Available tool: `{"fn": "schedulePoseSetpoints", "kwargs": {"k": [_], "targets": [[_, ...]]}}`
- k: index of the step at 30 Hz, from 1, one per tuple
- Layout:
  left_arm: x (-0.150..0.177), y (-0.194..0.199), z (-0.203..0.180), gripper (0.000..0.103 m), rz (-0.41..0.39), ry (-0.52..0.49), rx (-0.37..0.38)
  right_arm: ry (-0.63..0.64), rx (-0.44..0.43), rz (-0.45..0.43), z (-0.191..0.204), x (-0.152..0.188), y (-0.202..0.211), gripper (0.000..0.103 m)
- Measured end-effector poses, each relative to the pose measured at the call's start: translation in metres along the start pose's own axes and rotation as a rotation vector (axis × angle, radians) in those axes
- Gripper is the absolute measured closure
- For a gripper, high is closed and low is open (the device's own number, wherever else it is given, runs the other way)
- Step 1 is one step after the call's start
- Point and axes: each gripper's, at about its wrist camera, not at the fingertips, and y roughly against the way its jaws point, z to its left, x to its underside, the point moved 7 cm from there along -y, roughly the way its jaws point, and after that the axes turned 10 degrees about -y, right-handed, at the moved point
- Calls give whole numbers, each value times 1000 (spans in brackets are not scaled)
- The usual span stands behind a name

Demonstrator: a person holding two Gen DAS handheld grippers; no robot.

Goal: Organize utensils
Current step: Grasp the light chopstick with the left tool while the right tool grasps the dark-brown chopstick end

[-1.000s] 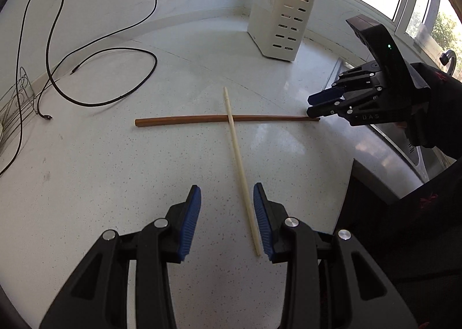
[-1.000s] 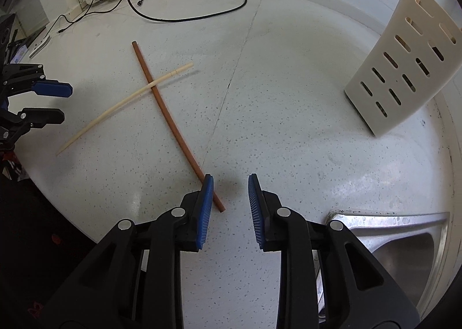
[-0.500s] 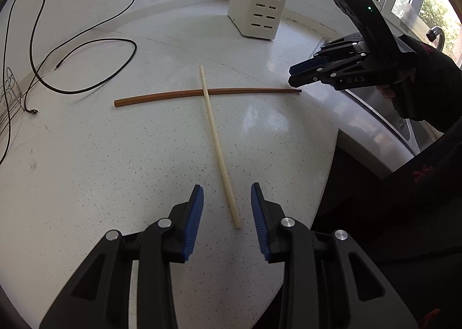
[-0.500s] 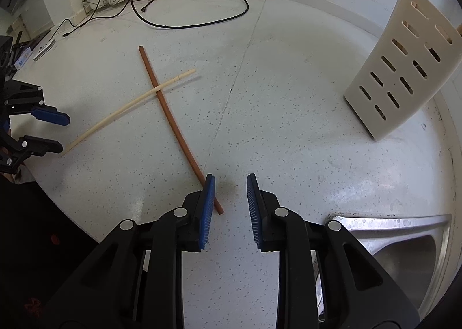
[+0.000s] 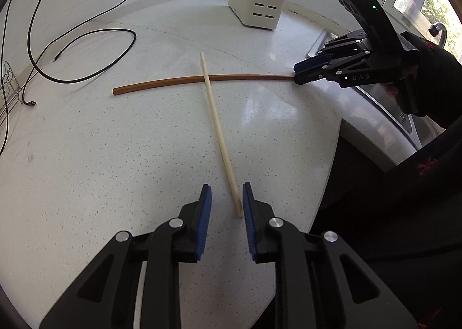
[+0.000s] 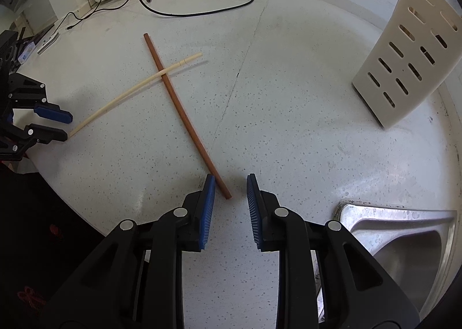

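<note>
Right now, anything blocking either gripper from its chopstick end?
Nothing visible. The left gripper has the cream chopstick tip between its closing jaws; the right gripper straddles the brown chopstick end. But the cream one lies across the brown one mid-length, so lifting the brown one would disturb it.

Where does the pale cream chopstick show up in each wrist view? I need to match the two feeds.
Left wrist view: pale cream chopstick runs up the centre, its near tip between the closing left gripper pads.
Right wrist view: pale cream chopstick lies at centre-left, slanting toward the left edge.
Shared landmark: the brown wooden chopstick under it, crossing.
</note>
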Motion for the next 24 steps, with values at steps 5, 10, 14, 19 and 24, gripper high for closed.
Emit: {"fn": "schedulePoseSetpoints", "kwargs": {"k": [5, 10, 14, 19, 24], "targets": [[0, 0, 0, 82, -2, 4, 4, 9, -1, -6, 3, -1, -1, 87], [1, 0, 2, 91, -1, 10, -1, 15, -2, -12, 4, -1, -1, 91], [1, 1, 2, 92, -1, 6, 4, 13, -1, -13, 4, -1, -1, 92], [1, 1, 3, 97, 1, -2, 0, 9, -3, -18, 4, -1, -1, 92], [2, 1, 3, 99, 2, -3, -2, 7, -10, -19, 5, 0, -1, 93]]}}
